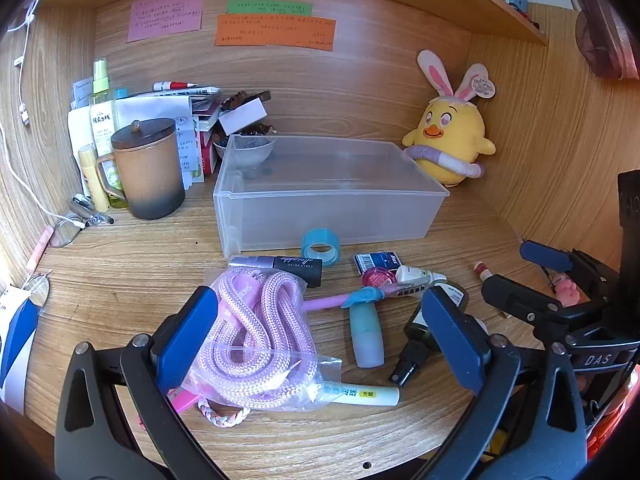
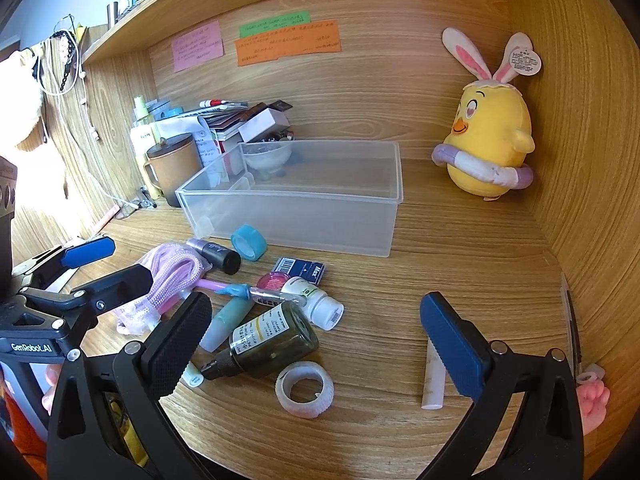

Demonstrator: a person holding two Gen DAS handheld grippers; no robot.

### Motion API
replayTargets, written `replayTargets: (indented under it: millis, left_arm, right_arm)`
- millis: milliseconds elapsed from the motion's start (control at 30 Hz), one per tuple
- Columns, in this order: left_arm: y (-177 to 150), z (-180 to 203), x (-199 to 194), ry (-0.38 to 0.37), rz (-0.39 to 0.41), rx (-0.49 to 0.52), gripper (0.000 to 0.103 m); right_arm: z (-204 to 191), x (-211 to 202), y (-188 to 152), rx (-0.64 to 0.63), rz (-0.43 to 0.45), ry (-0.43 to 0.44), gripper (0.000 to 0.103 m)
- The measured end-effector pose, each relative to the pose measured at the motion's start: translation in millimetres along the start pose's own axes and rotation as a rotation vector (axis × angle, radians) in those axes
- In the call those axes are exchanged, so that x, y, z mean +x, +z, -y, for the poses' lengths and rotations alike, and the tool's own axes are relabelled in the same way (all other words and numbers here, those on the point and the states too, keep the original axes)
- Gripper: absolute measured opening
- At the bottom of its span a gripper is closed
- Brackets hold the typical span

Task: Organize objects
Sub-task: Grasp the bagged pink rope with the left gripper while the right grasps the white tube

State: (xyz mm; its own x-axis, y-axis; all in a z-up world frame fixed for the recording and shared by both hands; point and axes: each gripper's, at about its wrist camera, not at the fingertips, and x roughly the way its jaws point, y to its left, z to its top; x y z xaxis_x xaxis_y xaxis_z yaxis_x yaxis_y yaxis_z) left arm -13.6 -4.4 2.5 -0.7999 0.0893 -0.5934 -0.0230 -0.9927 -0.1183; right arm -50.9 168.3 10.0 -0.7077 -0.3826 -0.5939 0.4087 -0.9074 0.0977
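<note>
Fingers (image 1: 182,336) wide apart (both grippers), nothing held

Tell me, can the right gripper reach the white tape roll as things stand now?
Probably yes. The right gripper is open and empty, and the white tape roll lies flat just ahead, with only the dark bottle close beside it.

Writing on the pink note (image 1: 166,14) and orange note (image 1: 275,31) is too small to read.

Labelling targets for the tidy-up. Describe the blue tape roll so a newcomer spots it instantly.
Find the translucent plastic bin in the middle of the wooden desk. The blue tape roll stands on edge by the bin's front wall, near its left end. It is the only turquoise ring; the other roll is whitish and lies flat nearer the camera.
</note>
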Motion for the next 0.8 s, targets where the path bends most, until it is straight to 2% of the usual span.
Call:
replayTargets:
  millis: [600, 800]
  left_arm:
    - [-0.1, -1.8, -0.4, -0.011, -0.014, -0.015, 0.103]
    - [-2.3, -1.6, -0.5, -0.031, -0.025, -0.01, 0.103]
  right_arm:
    - [-3.0, -0.7, 0.4, -0.01, 0.005, 0.004, 0.103]
    - [-5.5, -1.8, -1.4, -0.03, 0.022, -0.02, 0.103]
